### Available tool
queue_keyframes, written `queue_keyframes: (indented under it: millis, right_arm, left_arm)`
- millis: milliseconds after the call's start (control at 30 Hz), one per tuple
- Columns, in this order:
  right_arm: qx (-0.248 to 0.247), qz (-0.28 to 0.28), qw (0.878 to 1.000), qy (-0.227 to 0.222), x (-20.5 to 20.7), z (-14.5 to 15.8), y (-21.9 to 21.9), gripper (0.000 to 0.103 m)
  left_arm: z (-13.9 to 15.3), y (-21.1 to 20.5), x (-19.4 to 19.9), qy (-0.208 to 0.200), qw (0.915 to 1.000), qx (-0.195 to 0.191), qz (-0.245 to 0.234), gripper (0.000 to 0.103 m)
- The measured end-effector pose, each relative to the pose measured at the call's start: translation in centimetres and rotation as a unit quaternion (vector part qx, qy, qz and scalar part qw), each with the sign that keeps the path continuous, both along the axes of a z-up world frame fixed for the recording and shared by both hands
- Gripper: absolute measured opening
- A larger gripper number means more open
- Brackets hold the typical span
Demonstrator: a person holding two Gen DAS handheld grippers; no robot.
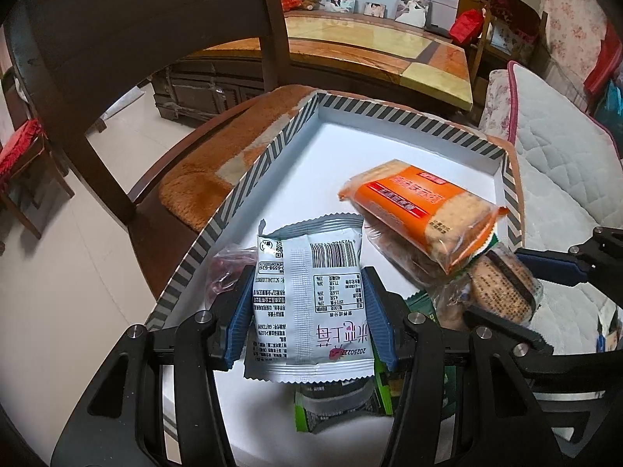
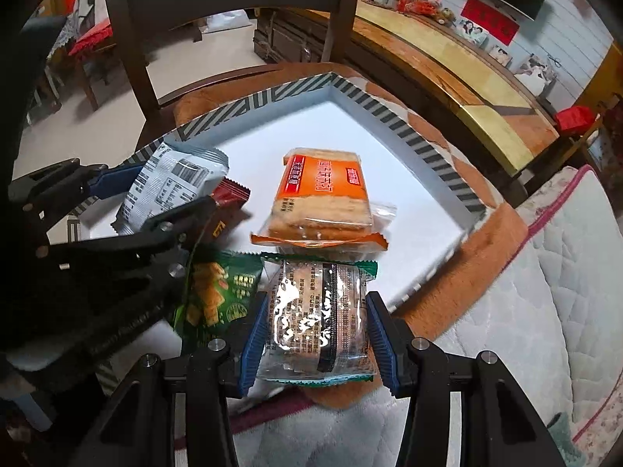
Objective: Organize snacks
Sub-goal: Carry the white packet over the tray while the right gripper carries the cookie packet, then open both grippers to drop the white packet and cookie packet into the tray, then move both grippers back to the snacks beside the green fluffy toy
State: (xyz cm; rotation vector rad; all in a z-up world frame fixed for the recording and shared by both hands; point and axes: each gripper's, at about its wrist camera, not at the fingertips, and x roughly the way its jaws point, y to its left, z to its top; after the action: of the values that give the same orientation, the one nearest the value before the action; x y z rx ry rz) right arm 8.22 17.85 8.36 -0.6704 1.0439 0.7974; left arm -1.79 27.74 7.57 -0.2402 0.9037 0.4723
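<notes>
Left claw [image 1: 309,313]: clamped on pale blue packet [image 1: 307,303], long axis running along the fingers, hung above the near-left part of striped tray [image 1: 253,163]. Right claw [image 2: 315,334]: clamped on clear biscuit packet [image 2: 317,319], poised over the tray's near rim, just short of orange cracker pack [image 2: 323,194] directly ahead. Green packet [image 2: 218,292] lying between both claws, inside the tray.

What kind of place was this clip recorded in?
Most likely a home living or dining room: framed family photos on a long cabinet, a wooden dining chair, and a quilted mattress.
</notes>
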Motion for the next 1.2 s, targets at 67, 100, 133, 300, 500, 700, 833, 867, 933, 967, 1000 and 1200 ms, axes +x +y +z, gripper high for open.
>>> queue_keyframes:
  millis: [67, 100, 133, 300, 500, 700, 833, 867, 933, 967, 1000, 1200]
  right_arm:
    - [0.011, 0.003, 1.0, 0.003, -0.1, 0.0, 0.0, 0.048]
    - [0.015, 0.003, 1.0, 0.004, -0.1, 0.1, 0.0, 0.048]
    - [0.02, 0.003, 1.0, 0.003, -0.2, 0.1, -0.1, 0.048]
    - [0.022, 0.007, 1.0, -0.003, -0.7, 0.6, -0.3, 0.052]
    - [0.029, 0.011, 0.999, -0.01, -1.5, 1.9, -0.5, 0.054]
    - [0.03, 0.011, 0.999, -0.022, -2.3, 2.9, -1.2, 0.054]
    - [0.027, 0.011, 0.999, -0.037, -3.0, 3.6, -2.0, 0.054]
    - [0.027, 0.009, 0.999, -0.043, -3.2, 3.8, -2.3, 0.054]
    - [0.027, 0.004, 0.998, -0.05, -3.5, 4.3, -2.8, 0.054]
    - [0.026, 0.001, 0.998, -0.056, -3.7, 4.5, -3.2, 0.054]
    - [0.025, 0.0, 0.998, -0.06, -3.8, 4.6, -3.4, 0.054]
    - [0.018, -0.019, 0.997, -0.076, -4.6, 5.3, -6.0, 0.055]
  left_arm:
    - [-0.1, 0.1, -0.1, -0.002, 1.0, -0.002, -0.001, 0.053]
    - [-0.1, 0.1, -0.1, -0.003, 1.0, -0.005, -0.002, 0.053]
    - [-0.2, 0.1, 0.0, -0.003, 1.0, -0.006, -0.004, 0.053]
    - [0.2, 0.0, -0.4, -0.007, 0.9999, -0.006, -0.008, 0.055]
    - [1.1, -0.1, -0.9, -0.016, 0.9998, -0.002, -0.007, 0.06]
    - [1.7, -0.2, -1.7, -0.023, 0.9997, -0.007, -0.006, 0.06]
    - [2.4, -0.3, -2.3, -0.033, 0.9994, -0.01, -0.006, 0.06]
    - [2.7, -0.4, -2.4, -0.037, 0.9993, -0.01, -0.007, 0.062]
    - [3.1, -0.7, -2.6, -0.043, 0.999, -0.01, -0.009, 0.066]
    - [3.3, -0.8, -2.7, -0.047, 0.9988, -0.01, -0.009, 0.066]
    - [3.6, -1.1, -2.8, -0.051, 0.9986, -0.01, -0.011, 0.066]
    - [4.6, -3.5, -2.7, -0.056, 0.9977, -0.014, -0.034, 0.066]
